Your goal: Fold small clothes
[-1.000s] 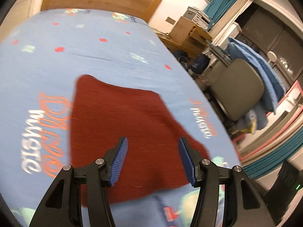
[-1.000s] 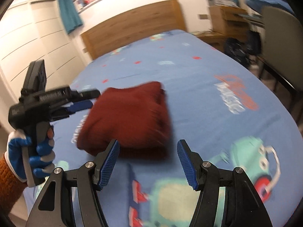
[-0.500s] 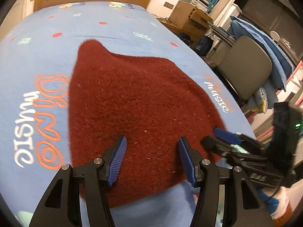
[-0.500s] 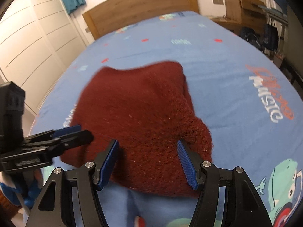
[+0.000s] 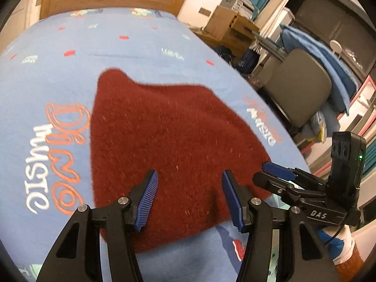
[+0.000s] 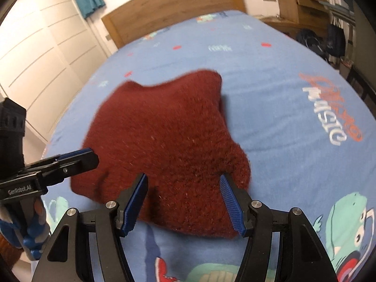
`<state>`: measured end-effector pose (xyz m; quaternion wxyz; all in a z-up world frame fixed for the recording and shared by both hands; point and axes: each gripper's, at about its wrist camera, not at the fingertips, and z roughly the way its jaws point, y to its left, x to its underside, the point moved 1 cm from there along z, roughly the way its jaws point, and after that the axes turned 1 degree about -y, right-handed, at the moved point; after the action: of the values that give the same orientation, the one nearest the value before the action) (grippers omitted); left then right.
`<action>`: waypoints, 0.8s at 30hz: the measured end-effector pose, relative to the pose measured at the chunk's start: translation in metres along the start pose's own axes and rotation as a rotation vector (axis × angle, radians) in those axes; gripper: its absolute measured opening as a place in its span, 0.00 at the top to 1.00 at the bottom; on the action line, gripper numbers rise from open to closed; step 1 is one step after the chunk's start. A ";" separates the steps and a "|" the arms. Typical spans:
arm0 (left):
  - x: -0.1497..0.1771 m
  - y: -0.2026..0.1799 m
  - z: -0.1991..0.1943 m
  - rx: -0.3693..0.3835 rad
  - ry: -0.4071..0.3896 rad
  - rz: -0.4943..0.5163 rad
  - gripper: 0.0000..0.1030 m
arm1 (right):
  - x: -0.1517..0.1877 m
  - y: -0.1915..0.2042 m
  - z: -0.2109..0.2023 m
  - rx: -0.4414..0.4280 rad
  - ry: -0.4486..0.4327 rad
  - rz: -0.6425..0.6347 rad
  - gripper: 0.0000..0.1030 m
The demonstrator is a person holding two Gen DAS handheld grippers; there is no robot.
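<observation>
A dark red knitted garment (image 5: 169, 150) lies bunched in a loose heap on a bed covered by a light blue sheet (image 5: 131, 47) printed with dinosaurs and "Dino music" lettering. The left claw (image 5: 189, 198) stands open, its 2 blue ribbed pads spread apart over the near edge of the garment and holding nothing. In the right wrist view the right claw (image 6: 183, 202) is likewise open and empty, its pads wide apart above the garment's (image 6: 164, 138) near edge. Each claw shows in the other's camera: the right one (image 5: 275, 175) sits at the garment's right corner, and the left one (image 6: 87, 156) sits at its left edge; whether either tip touches the fabric cannot be told. A hand in a blue and white glove (image 6: 28, 230) grips the left handle. A wooden headboard (image 6: 169, 7) stands at the far end of the bed, white wardrobe doors (image 6: 42, 47) on one side, and a grey chair (image 5: 298, 89) draped with blue cloth on the other.
</observation>
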<state>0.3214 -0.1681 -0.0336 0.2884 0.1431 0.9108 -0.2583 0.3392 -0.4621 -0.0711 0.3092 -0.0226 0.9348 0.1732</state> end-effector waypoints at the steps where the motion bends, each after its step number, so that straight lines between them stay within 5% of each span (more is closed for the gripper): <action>1: -0.003 0.003 -0.003 -0.006 -0.009 0.002 0.51 | -0.004 0.002 -0.004 -0.009 -0.014 0.001 0.36; 7: -0.031 0.008 0.022 -0.093 -0.013 0.011 0.51 | -0.040 0.018 0.007 0.009 -0.050 -0.046 0.36; 12: -0.017 0.024 0.052 -0.141 0.039 -0.016 0.51 | -0.044 0.009 0.048 0.003 0.014 -0.018 0.35; 20: -0.010 0.030 0.032 -0.116 0.027 -0.011 0.49 | -0.034 -0.002 0.046 0.012 0.026 -0.007 0.34; 24: -0.009 0.033 0.011 -0.135 -0.007 -0.004 0.40 | -0.031 -0.012 0.024 0.027 0.007 0.030 0.31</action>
<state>0.3473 -0.1476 -0.0485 0.2999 0.1204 0.9256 -0.1973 0.3800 -0.4673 -0.0743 0.3033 -0.0049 0.9384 0.1653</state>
